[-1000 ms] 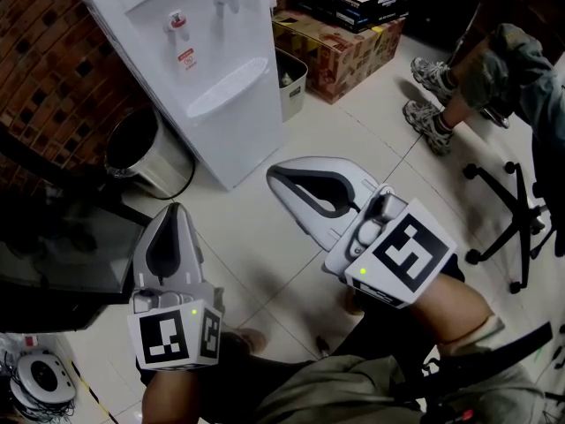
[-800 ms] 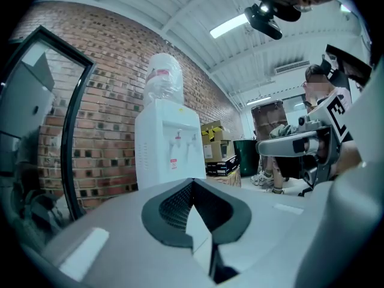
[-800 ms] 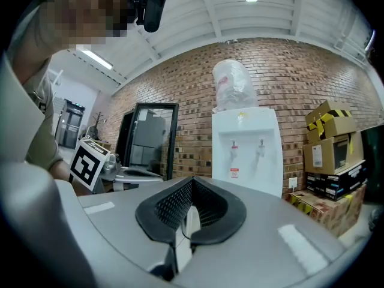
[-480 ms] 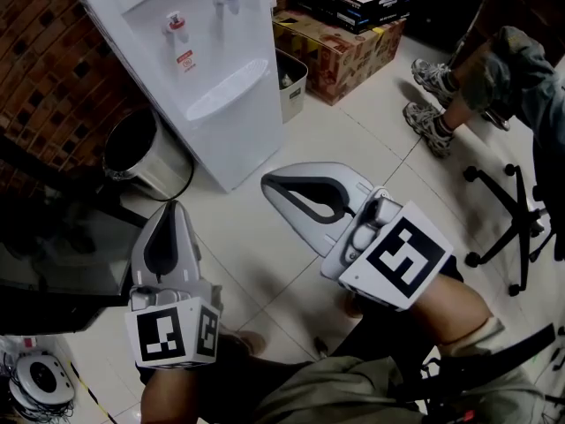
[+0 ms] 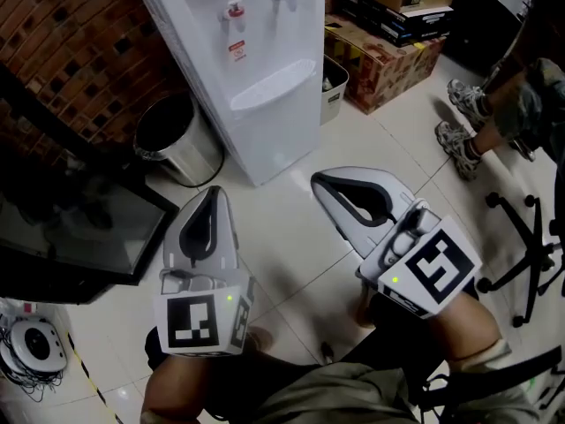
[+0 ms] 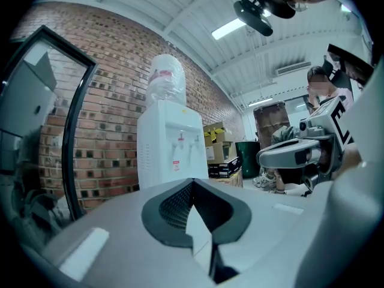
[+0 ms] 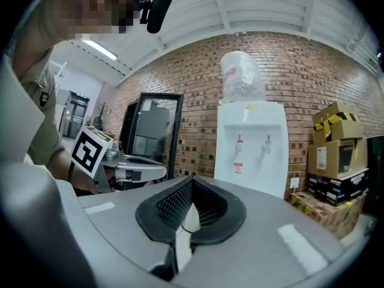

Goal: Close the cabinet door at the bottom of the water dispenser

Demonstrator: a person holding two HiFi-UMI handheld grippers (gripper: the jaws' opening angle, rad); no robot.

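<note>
Against the brick wall [image 5: 62, 42] stands the white water dispenser [image 5: 265, 78], with a steel bin [image 5: 177, 140] just beside it and cardboard boxes [image 5: 388, 56] on the other side. The left tongs [image 5: 214, 193] and right tongs [image 5: 318, 180] are both pressed together and empty, over the floor tiles [image 5: 291, 237], near the dispenser's lower front but not touching it.

- Left tool [image 5: 214, 194]: pale grey moulded shell, dark teardrop opening, ribbed black lining.
- Right tool [image 5: 318, 181]: same rounded grey shell, dark-rimmed opening.
- Left marker cube [image 5: 196, 323], right marker cube [image 5: 433, 270]: white faces, black square patterns, small green light.
- Olive-grey garment [image 5: 344, 400], black strap [image 5: 494, 365].
</note>
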